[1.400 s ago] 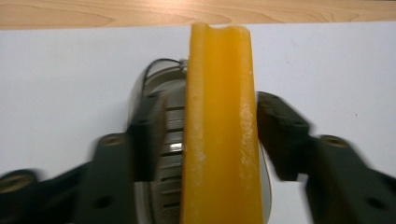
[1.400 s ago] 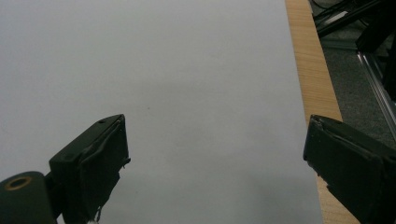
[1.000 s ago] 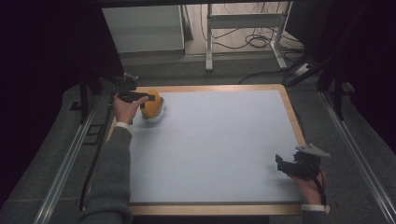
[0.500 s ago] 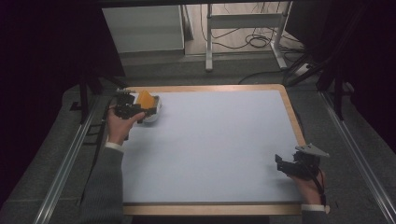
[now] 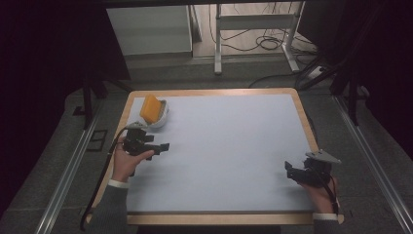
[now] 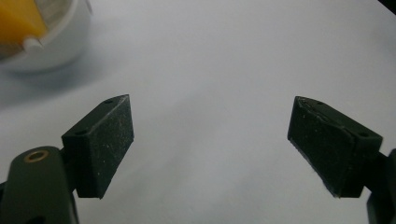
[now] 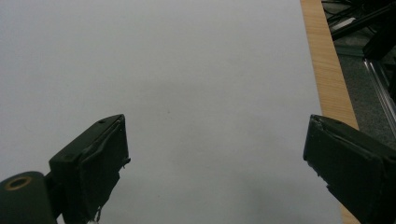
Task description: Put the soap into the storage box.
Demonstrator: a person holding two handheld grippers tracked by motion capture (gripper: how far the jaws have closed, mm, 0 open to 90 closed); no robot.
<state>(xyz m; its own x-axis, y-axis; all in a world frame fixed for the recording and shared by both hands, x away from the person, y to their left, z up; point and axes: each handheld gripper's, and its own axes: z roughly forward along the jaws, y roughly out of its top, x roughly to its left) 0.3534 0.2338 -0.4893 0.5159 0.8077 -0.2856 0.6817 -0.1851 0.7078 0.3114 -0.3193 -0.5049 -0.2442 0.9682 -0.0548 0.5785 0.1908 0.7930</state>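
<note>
Orange sponge [image 5: 150, 108] propped on edge in a small white bowl [image 5: 161, 119], at the far left corner of the table's pale grey mat [image 5: 229, 146]. Left gripper [image 5: 163, 146] now clear of both, drawn back toward the near edge since half a second ago, when it sat right over the bowl. Jaws spread wide with nothing between them, bare mat showing through the gap in the left gripper view; bowl rim [image 6: 56, 42] and a sliver of orange [image 6: 16, 21] up in that view's top left corner, apart from the jaws. Sponge tilted, leaning on the bowl's far wall, not lying flat. Likely meaning: placing done, sponge released into the bowl, hand retreating. Right gripper [image 5: 288, 172] parked near the near right corner of the table, unchanged from a second ago, jaws likewise wide apart over empty mat, wooden border [image 7: 327, 70] visible to one side. Nothing else on the mat. Remaining work, by the look of it: little or none, unless the sponge needs settling flat.
</note>
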